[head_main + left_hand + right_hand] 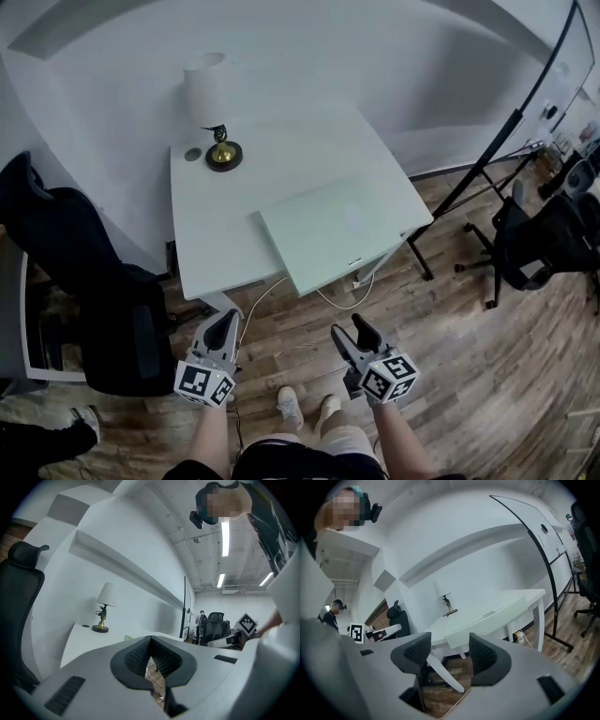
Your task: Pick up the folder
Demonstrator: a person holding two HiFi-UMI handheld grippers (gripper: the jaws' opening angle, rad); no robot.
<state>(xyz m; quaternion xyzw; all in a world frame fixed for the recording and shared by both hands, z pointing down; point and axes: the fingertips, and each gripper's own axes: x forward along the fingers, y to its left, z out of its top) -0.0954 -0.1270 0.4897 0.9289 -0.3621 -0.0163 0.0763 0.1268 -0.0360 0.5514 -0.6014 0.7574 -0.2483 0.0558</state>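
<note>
**Desk:** Where's the folder (333,230) in this one?

**Photographer:** Flat on the white table (211,234), at the front right corner. Its near edge appears to jut past the table's front. Both grippers are held low over the floor (281,323), well short of it. The left gripper (227,319) has its fingers together with nothing in them. The right gripper (351,328) has its fingers apart around empty air.

**Desk:** What could go wrong from here?

**Photographer:** The folder is thin and lies flat on a smooth top. A jaw that meets its edge head-on would likely shove it back instead of getting under it. A pinch at one corner only could let it sag, swing or fall open. A knock from below at the overhang might tip it to the floor. The left one can take nothing until its fingers part.

**Desk:** Anything in the way?

**Photographer:** A cable (342,300) loops down just below that overhang, beside the table leg, and a low approach could snag it. A black chair (94,281) crowds the left side, near the left gripper. The lamp (211,103) stands at the back left corner, well apart from the folder. A dark stand (511,127) and another chair (544,244) sit off to the right, clear of the reach
</note>
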